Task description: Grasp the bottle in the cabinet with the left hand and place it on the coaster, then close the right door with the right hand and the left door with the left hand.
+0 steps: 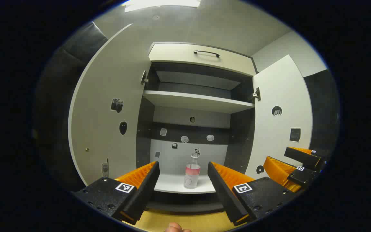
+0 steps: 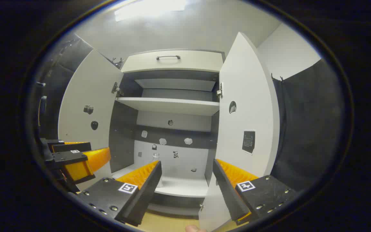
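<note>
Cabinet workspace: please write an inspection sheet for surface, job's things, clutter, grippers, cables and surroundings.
Surface: lower shelf of the open cabinet; yellowish floor strip below it.
Job's things: bottle upright on the lower shelf; left door and right door both open; coaster nothing seen.
Clutter: small stickers on the doors and back panel; upper shelf bare.
Grippers: left gripper open, bottle framed between its fingers, not touching; right gripper open, near the right door.
Cables: nothing seen.
Surroundings: drawer with handle on top; pale walls, ceiling light.
</note>
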### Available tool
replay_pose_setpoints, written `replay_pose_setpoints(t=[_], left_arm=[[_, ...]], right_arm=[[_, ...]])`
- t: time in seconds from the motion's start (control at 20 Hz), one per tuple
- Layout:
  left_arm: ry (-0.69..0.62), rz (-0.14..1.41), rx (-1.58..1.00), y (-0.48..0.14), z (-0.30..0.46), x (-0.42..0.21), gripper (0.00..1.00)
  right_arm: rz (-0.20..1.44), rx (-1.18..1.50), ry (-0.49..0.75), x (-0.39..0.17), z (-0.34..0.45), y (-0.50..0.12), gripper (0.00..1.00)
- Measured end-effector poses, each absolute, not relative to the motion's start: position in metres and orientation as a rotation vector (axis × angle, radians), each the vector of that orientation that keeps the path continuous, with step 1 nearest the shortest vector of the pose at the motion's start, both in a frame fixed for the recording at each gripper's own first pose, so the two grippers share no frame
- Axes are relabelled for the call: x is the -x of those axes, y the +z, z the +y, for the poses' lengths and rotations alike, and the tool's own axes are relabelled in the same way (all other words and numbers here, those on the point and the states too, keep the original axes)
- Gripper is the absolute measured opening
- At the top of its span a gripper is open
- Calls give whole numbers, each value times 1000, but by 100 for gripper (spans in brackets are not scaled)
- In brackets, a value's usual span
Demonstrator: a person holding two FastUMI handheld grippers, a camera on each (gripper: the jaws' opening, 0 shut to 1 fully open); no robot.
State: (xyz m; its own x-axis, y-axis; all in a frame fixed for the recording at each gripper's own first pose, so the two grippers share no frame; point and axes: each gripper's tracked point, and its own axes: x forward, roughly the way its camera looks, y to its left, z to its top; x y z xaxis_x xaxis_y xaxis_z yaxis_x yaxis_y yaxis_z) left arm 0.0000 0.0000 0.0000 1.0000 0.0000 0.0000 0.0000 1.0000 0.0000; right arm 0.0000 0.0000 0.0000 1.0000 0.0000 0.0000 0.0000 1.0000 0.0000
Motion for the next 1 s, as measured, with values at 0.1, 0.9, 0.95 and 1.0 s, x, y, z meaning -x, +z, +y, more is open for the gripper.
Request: replay_pose_setpoints(t=[0.1,0.9,0.95,1.0], left_arm=[[-2,-2,-5,1,-1,0,96],[-8,18,-32,-10,1,-12,96],[-14,24,-41,-14,1,-19,96],[-23,32,-52,-16,0,-26,96]], right_arm=[[-2,-2,-5,1,-1,1,96],[-4,-12,-45,6,-8,6,96],[-7,-16,-50,9,-10,7,96],[-10,-23,-56,10,-13,9,96]])
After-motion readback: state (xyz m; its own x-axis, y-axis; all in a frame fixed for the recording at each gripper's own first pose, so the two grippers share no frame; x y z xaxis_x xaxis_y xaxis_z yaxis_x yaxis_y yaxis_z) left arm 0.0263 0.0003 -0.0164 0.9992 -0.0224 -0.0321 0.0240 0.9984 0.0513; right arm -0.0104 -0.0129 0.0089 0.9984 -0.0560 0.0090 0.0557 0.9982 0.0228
